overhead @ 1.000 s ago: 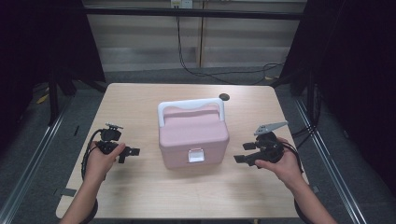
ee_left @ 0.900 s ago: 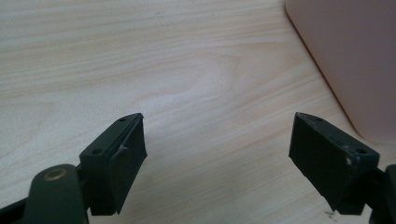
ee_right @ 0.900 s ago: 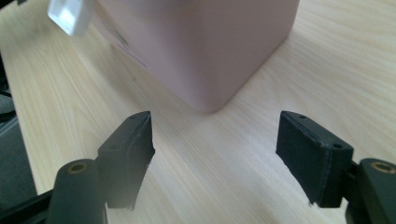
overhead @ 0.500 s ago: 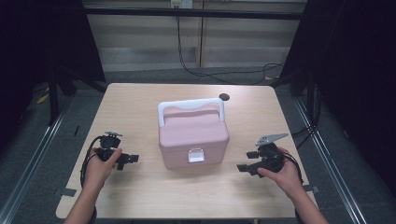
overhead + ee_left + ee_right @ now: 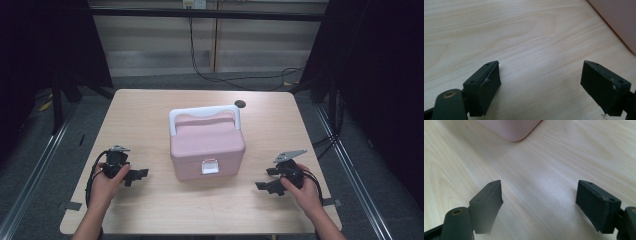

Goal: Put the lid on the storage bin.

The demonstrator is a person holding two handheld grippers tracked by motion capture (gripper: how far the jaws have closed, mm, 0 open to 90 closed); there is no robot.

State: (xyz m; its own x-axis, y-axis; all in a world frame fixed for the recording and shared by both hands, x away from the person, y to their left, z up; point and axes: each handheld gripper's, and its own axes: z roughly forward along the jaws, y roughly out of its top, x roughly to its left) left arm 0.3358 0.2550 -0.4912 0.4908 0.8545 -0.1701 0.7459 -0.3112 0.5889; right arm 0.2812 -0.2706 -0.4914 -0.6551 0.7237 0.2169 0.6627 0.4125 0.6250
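I have a pink box [image 5: 207, 147] sitting near the middle of the light wood table [image 5: 150, 107], with its white handle [image 5: 204, 113] arched over the far part of the lid and a small white latch [image 5: 209, 166] on the near face. I can read no brand, label or writing on it – the lid and the sides look plain, and the latch is too small to tell.

My left gripper [image 5: 136, 175] rests low over the near left part of the table, well apart from the box's left side, its jaws pointing right toward it. In the left gripper view the jaws stand wide apart with only bare wood between them, and a pink edge of the box shows at the upper right corner of that view.

My right gripper [image 5: 264, 179] is on the near right, its jaws pointing left toward the box and apart from it. Its jaws have just been opening; in the right gripper view they are spread wide with nothing between them, and a rounded pink corner of the box sits at the top of that view.

A small dark round thing [image 5: 240, 104] lies on the table just beyond the handle's right end – I cannot tell what it is
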